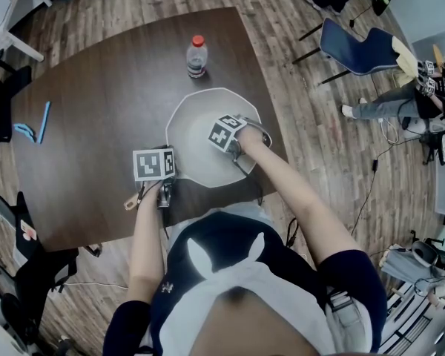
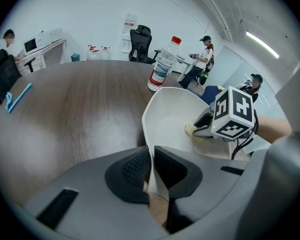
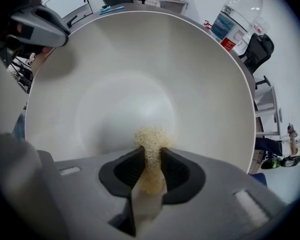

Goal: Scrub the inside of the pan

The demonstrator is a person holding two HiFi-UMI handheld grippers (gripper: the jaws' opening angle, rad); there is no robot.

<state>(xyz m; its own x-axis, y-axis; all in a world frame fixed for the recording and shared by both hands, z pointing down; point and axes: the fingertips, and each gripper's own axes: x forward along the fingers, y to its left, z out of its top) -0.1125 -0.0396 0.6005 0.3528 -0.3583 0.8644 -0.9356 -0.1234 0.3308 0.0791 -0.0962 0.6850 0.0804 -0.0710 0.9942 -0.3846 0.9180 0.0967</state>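
My left tongs (image 2: pixel 151 166) are pinched narrow on the near edge of the white pan (image 1: pixel 200 136). The pan sits on the dark wood-grain bench (image 1: pixel 104 95), close to my side. My right tongs (image 3: pixel 151 164) clamp a pale yellow scrubber (image 3: pixel 150 136) down inside the bowl. A red-capped bottle (image 1: pixel 196 56) stands just beyond the pan. Plank floor (image 1: pixel 297 87) surrounds the bench, with a blue chair (image 1: pixel 360 47) off right.

i see a dark brown table (image 1: pixel 96 124) beneath the left gripper (image 2: pixel 152 157), with wood-plank floor (image 1: pixel 282 73) around it. far ahead of that gripper, 1 black office chair (image 2: pixel 141 44) stands against a white wall (image 2: pixel 90 14); up to its right, 1 lit ceiling strip (image 2: pixel 262 44).
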